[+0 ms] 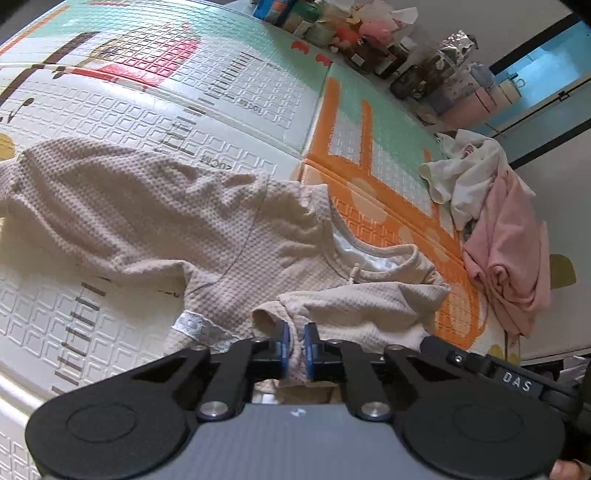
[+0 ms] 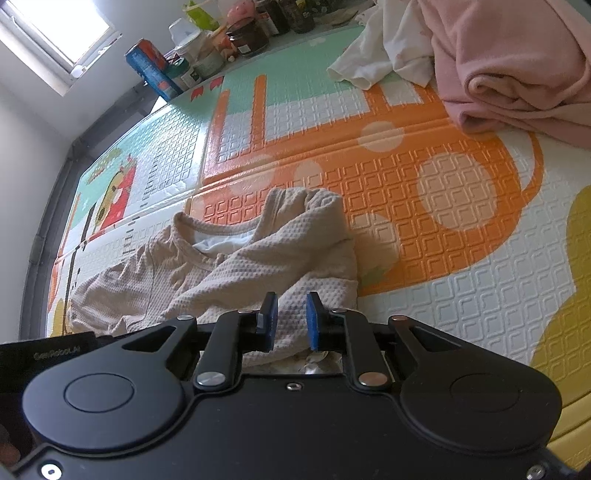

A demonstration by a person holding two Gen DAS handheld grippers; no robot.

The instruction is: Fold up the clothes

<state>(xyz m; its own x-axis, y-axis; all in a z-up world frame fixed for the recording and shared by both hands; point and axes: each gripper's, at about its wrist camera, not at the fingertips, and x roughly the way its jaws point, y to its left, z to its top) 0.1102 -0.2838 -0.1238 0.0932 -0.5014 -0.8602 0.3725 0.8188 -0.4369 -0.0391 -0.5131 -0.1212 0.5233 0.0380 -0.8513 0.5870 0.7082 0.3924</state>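
Observation:
A beige waffle-knit shirt [image 1: 192, 218] lies spread on the patterned play mat [image 1: 258, 96], its neckline toward the orange part. My left gripper [image 1: 294, 332] has its blue pads nearly closed on a fold of the shirt's near edge. In the right wrist view the same shirt [image 2: 236, 266] lies bunched, one sleeve folded over. My right gripper [image 2: 291, 314] has its pads narrowly apart with shirt fabric between them.
A pile of pink [image 1: 509, 236] and white [image 1: 465, 173] clothes sits on the mat's right side; it also shows in the right wrist view [image 2: 509, 62]. Jars, bottles and boxes [image 1: 369, 33] line the far edge by the wall. A window [image 2: 55, 22] is at upper left.

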